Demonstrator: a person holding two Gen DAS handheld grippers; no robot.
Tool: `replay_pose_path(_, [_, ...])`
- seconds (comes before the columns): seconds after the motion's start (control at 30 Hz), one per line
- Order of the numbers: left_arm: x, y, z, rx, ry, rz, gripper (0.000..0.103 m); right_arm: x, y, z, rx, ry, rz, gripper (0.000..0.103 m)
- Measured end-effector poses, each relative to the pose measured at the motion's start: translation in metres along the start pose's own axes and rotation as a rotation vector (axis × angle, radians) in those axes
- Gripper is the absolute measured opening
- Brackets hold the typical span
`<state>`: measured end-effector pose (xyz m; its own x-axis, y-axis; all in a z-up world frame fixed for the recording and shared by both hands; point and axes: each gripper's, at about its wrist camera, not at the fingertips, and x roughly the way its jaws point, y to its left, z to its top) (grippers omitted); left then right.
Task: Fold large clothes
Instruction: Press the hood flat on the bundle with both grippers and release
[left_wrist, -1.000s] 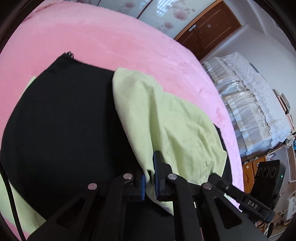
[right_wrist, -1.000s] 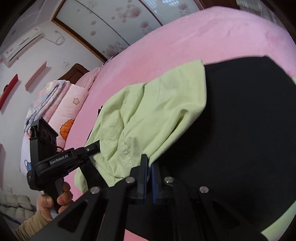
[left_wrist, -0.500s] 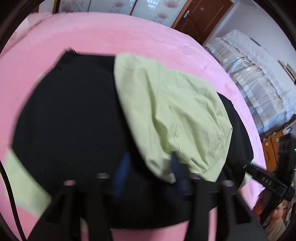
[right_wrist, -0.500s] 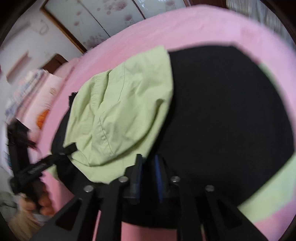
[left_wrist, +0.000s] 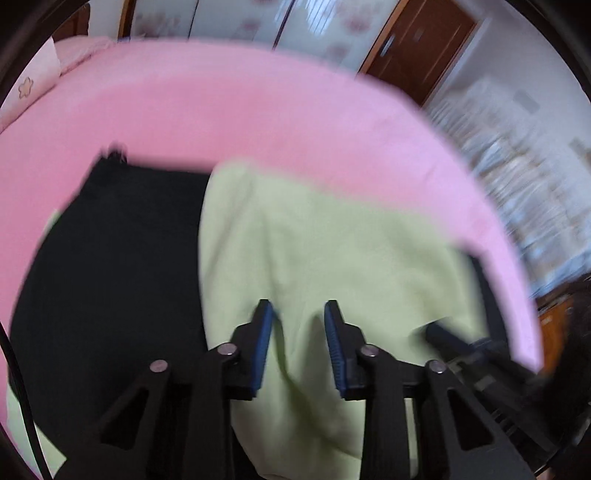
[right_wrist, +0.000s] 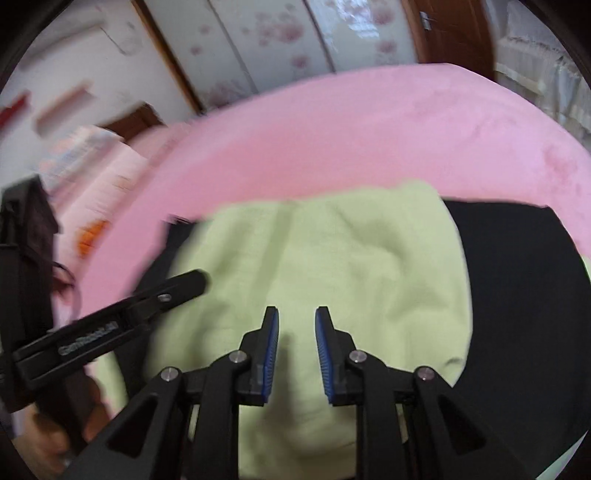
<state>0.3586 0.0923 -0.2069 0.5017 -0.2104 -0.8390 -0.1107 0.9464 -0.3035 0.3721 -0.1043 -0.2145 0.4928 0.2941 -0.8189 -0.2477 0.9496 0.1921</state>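
Pale green cloth (left_wrist: 332, 258) lies folded over the black garment (left_wrist: 110, 258) on the pink bed (left_wrist: 240, 118). Left gripper (left_wrist: 299, 314), jaws closing, and right gripper (right_wrist: 295, 317), jaws slightly apart, hover just above the green cloth, gripping nothing.

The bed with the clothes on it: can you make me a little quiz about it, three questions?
1. True or false: the light green garment lies partly on the black garment.
2. What colour is the blanket under the clothes: A blue, B pink, C white?
3. Fill in: between the right gripper pads there is a ____, and no cloth is pinched.

Key: 1 true. 2 B. 3 gap.
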Motion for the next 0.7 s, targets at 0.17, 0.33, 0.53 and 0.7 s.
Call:
replay_pose_path(0.17, [0.005, 0.02, -0.018, 0.04, -0.006, -0.048, 0.014, -0.011, -0.059, -0.039, 0.023, 0.0, -0.041, 0.0])
replay_pose_path(0.33, [0.002, 0.019, -0.02, 0.047, -0.021, -0.031, 0.014, -0.024, -0.051, -0.052, -0.053, 0.022, -0.103, 0.0])
replay_pose_path(0.53, [-0.035, 0.028, -0.028, -0.058, -0.051, -0.064, 0.03, -0.057, -0.031, -0.052, -0.04, -0.028, -0.049, 0.003])
replay_pose_path(0.7, [-0.078, 0.055, -0.061, -0.171, -0.081, -0.015, 0.078, -0.081, -0.003, -0.052, -0.069, -0.079, 0.001, 0.003])
